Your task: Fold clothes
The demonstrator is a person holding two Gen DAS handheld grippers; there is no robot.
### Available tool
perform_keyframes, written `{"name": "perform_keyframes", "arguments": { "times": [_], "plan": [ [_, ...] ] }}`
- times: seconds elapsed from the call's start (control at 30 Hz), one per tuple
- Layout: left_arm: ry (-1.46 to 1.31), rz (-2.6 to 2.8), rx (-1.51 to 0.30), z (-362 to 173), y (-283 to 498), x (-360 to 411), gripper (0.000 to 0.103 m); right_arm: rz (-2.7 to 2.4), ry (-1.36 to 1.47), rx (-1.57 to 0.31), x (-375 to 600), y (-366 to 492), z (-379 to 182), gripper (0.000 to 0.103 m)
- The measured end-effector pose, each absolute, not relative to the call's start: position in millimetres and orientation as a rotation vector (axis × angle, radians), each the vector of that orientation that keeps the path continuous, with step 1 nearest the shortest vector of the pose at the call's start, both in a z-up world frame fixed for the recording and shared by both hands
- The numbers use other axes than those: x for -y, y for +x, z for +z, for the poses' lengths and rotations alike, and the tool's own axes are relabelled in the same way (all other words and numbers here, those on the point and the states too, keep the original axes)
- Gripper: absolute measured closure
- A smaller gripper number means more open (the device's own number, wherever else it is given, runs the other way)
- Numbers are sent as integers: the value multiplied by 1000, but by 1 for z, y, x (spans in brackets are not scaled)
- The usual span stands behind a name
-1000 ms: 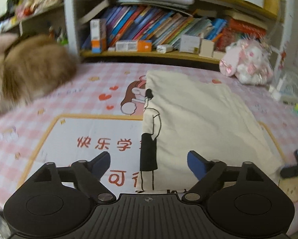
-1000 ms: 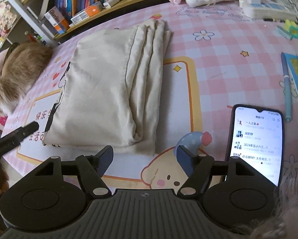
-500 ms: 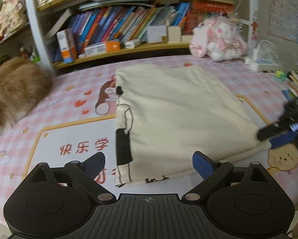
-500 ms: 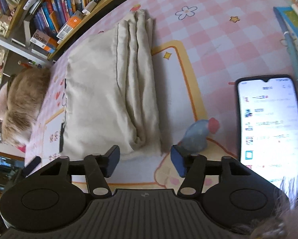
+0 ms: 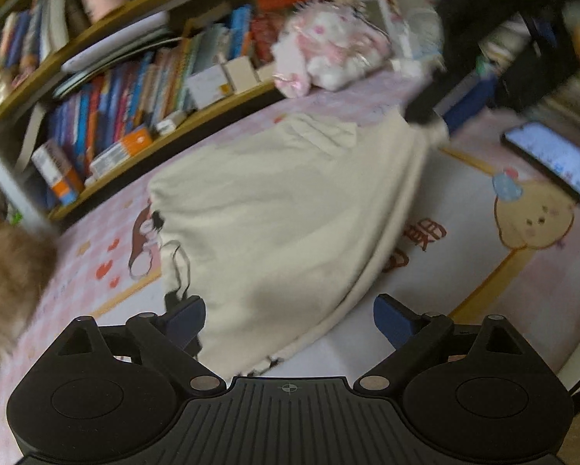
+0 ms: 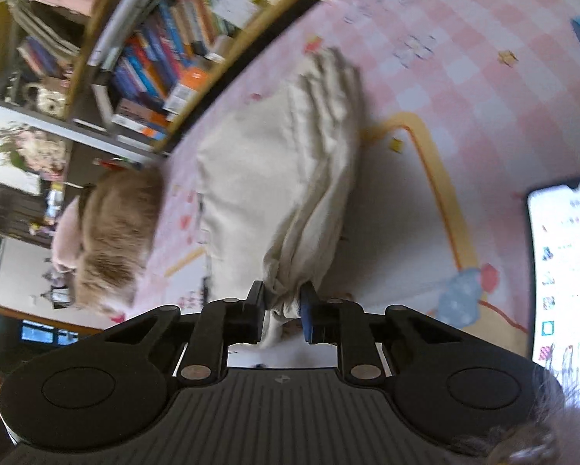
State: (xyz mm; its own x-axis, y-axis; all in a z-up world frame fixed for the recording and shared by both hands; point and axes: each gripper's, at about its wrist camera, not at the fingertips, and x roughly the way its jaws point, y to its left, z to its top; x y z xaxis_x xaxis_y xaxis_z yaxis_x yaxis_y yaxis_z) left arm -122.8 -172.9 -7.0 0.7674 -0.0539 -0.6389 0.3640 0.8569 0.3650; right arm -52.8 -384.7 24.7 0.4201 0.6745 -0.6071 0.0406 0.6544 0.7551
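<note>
- We see a home, likely a bedroom or study: a crowded bookshelf (image 5: 142, 89) behind a pink checked cartoon mat (image 6: 464, 89).
- We note a plush toy (image 5: 328, 54) and a lit phone (image 6: 565, 271).

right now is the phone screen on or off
On: the phone screen glows white with rows of text and icons, also lit in the left wrist view.

Right gripper (image 6: 283, 306) jaws closing on garment (image 6: 274, 178) corner.
</note>
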Motion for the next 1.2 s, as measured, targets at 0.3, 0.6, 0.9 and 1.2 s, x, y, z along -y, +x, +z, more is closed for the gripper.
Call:
{"name": "perform_keyframes", "arguments": {
  "times": [0.3, 0.6, 0.9, 1.2],
  "plan": [
    [561, -303, -679, -16, -108, 193, 65, 496, 617, -1064, 374, -51, 44, 90],
    [503, -343, -670, -2, -102, 184, 66, 572, -297, -879, 337, -90, 53, 37],
    [411, -345, -680, 8, -96, 173, 65, 763, -970, -640, 282, -124, 6, 33],
    [537, -304, -678, -5, -115, 171, 61, 722, -1050, -581, 269, -114, 8, 85]
  ]
}}
